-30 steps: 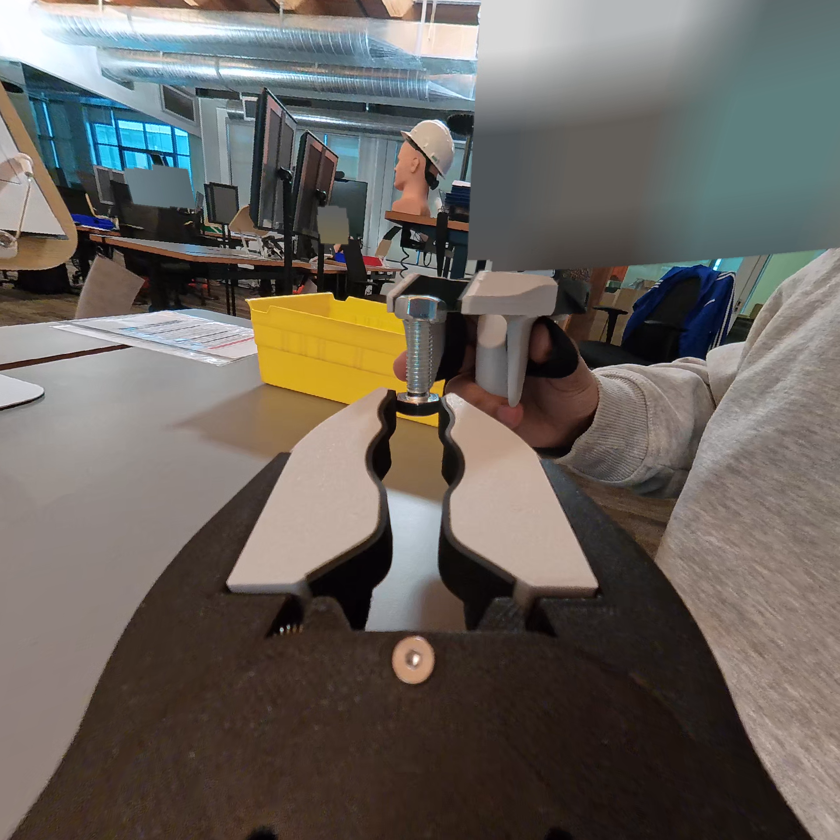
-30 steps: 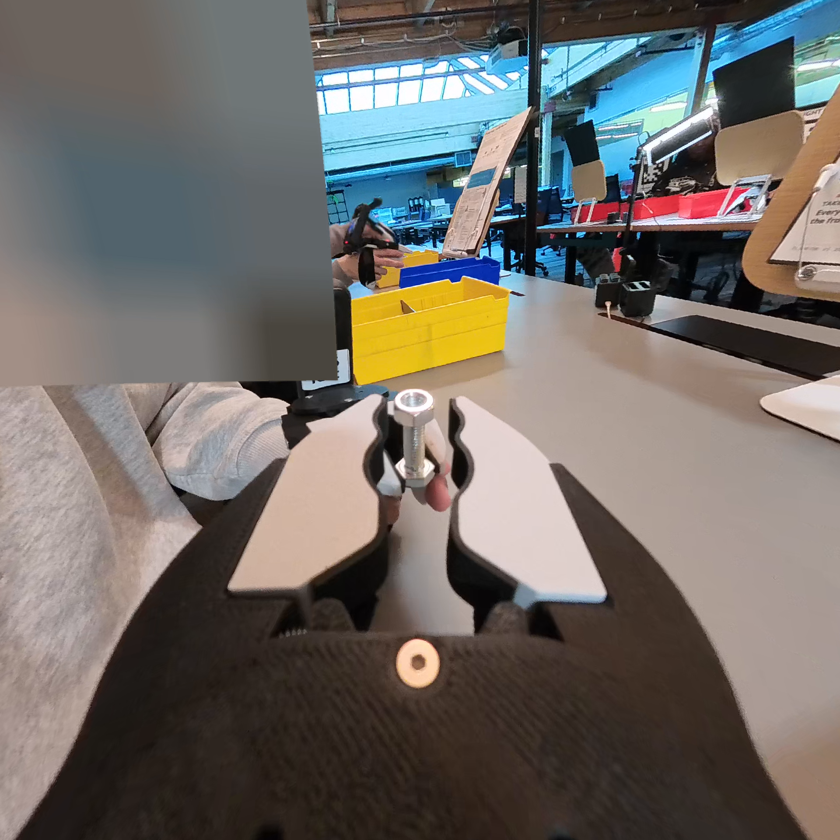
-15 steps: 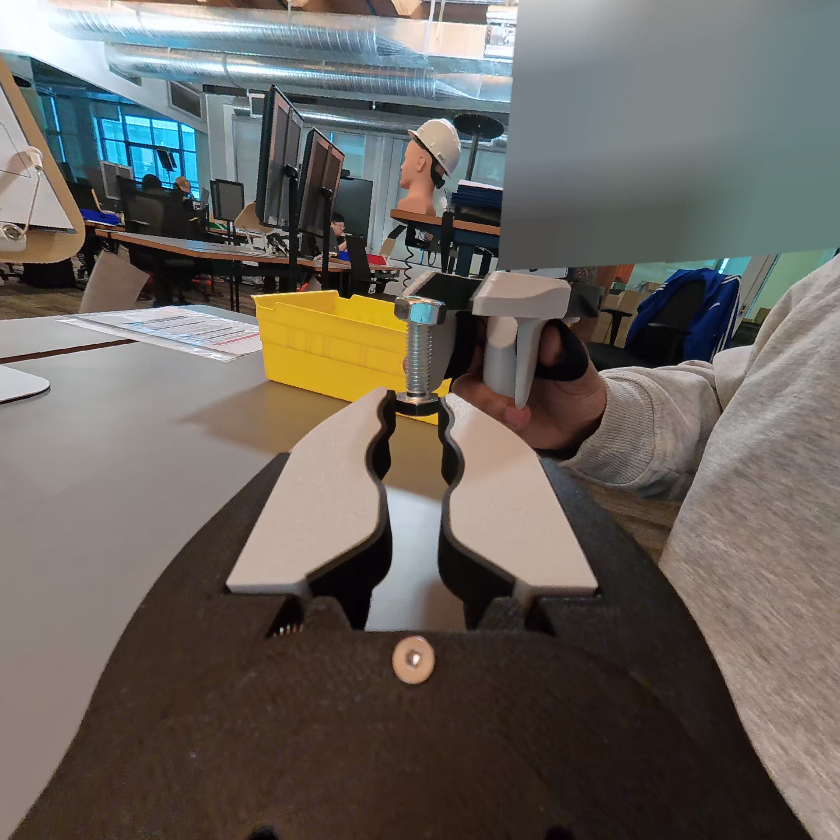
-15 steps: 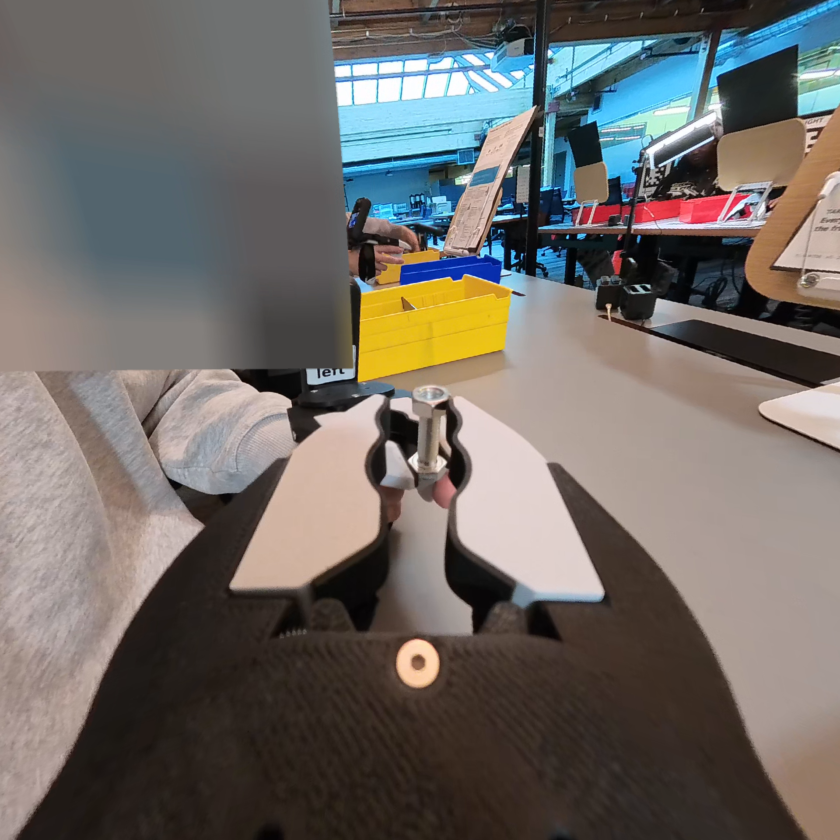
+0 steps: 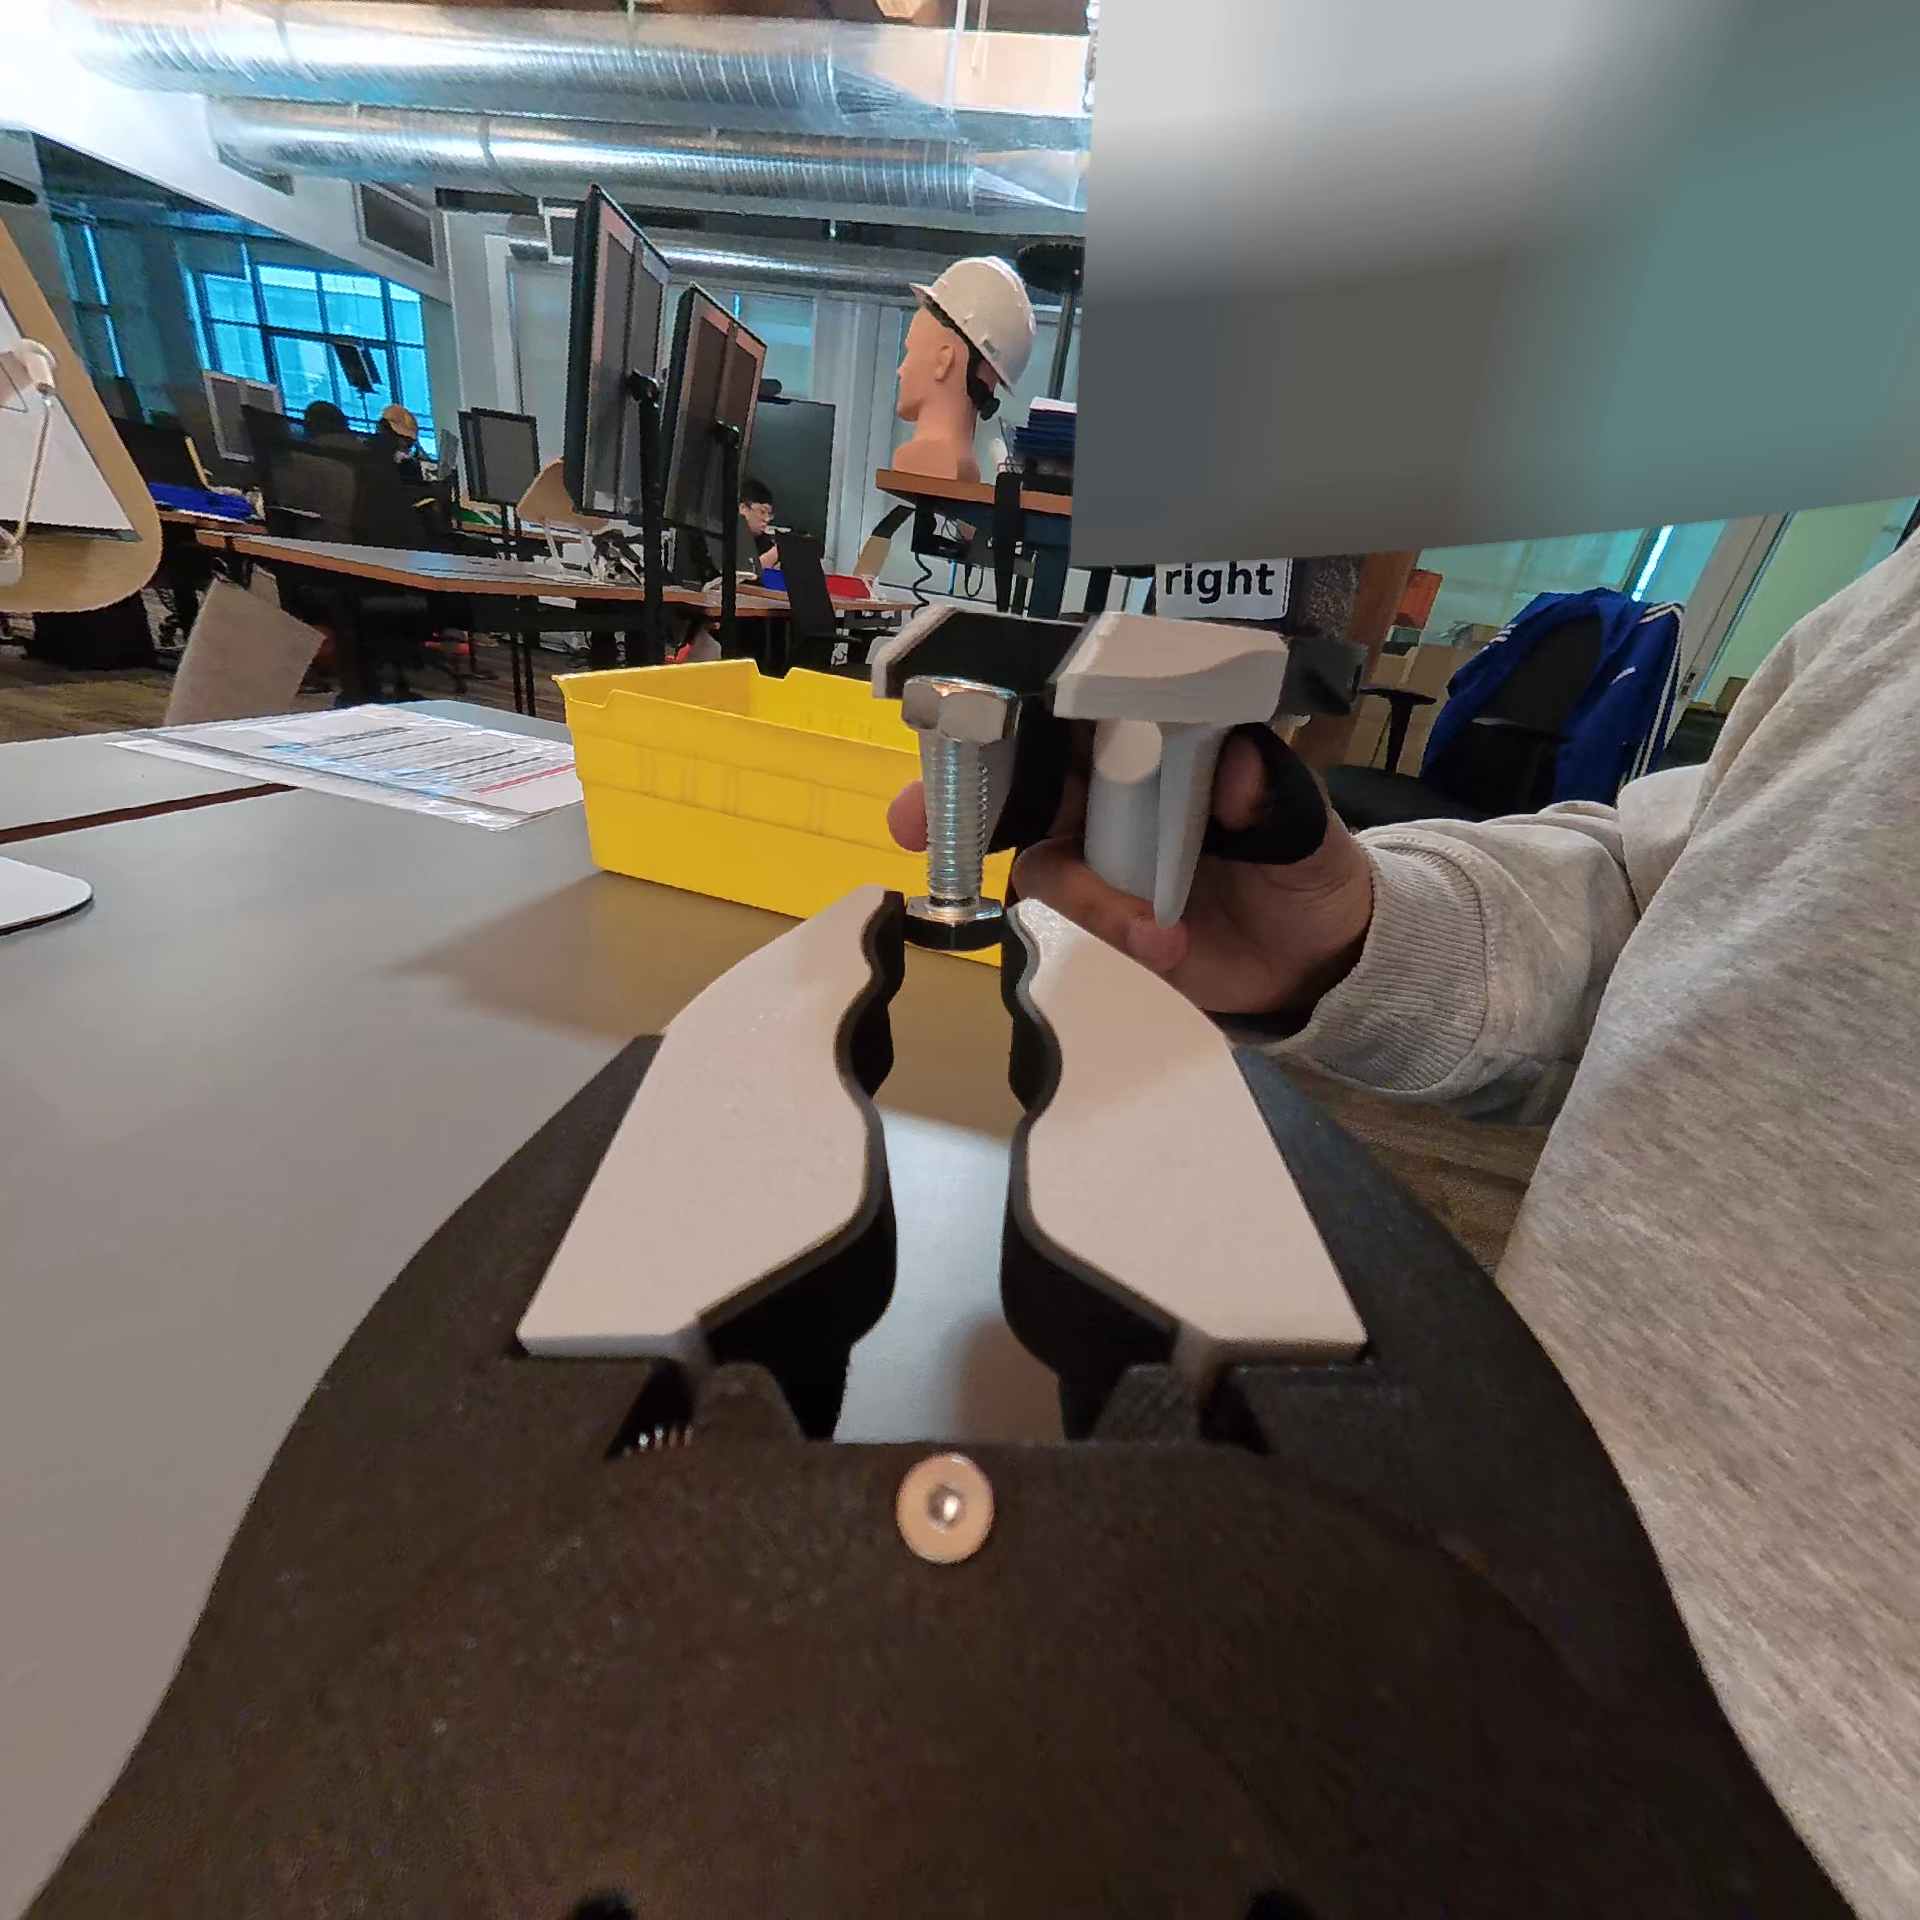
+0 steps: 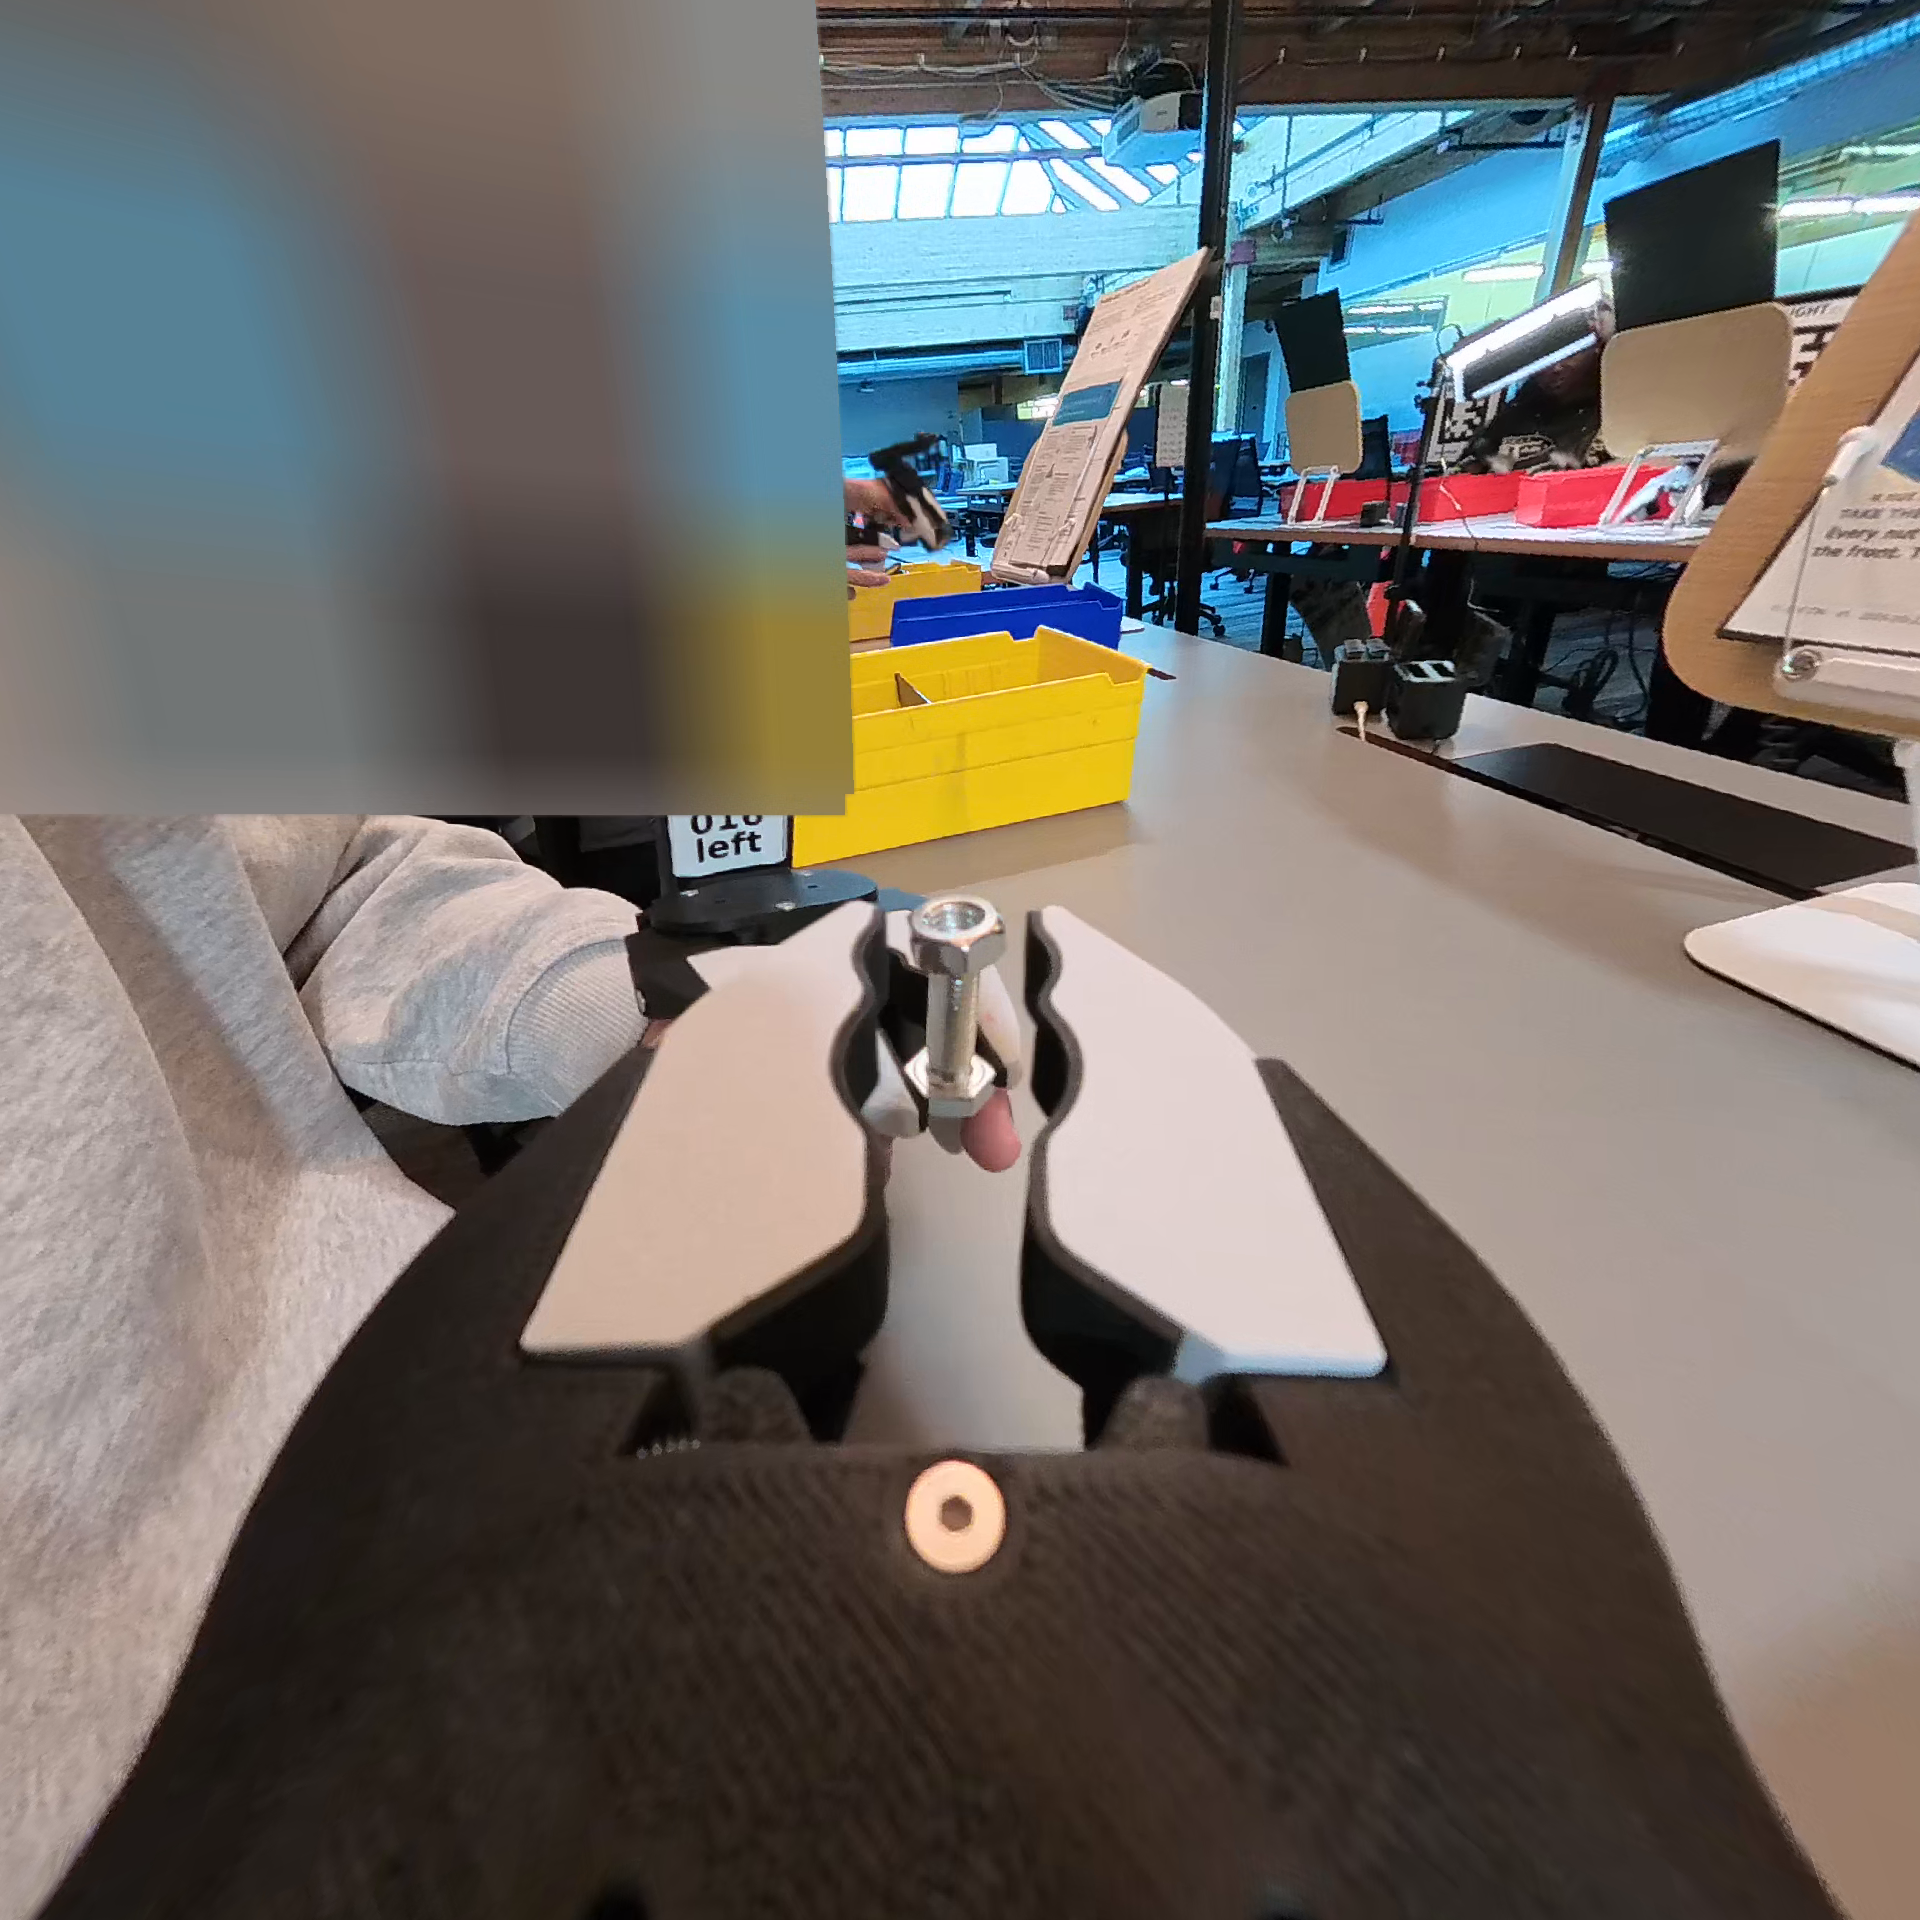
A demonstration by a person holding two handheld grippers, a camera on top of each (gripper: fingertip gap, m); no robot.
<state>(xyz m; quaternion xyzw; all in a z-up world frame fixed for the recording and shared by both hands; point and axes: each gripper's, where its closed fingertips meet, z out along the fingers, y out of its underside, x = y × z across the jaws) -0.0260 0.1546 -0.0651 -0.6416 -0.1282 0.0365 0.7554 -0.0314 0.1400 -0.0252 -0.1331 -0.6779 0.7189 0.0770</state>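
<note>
A silver hex bolt (image 5: pixel 954 810) stands upright above the grey table, head up, with a nut (image 5: pixel 951 914) on its lower end. My left gripper (image 5: pixel 951 925) is shut on the nut at its fingertips. My right gripper (image 5: pixel 966 675) comes in from the right in a person's hand and grips the bolt head. In the right wrist view my right gripper (image 6: pixel 956 935) is shut on the bolt head, with the bolt (image 6: pixel 951 1013) hanging down to the nut (image 6: pixel 948 1086). The left gripper's white fingertips (image 6: pixel 888 1107) clamp that nut.
A yellow bin (image 5: pixel 727 769) stands just behind the bolt; it also shows in the right wrist view (image 6: pixel 987 727), with a blue bin (image 6: pixel 997 613) behind it. A printed sheet (image 5: pixel 364 758), white stand bases (image 5: pixel 31 894) (image 6: pixel 1818 956) and a black mat (image 6: pixel 1662 800) lie on the table (image 5: pixel 260 1039). Both grippers' tips are close together, under 4 cm apart.
The right gripper and its hand have shifted and turned slightly around the bolt. Both grippers stay closed on the bolt and nut, and the left gripper has barely moved.
</note>
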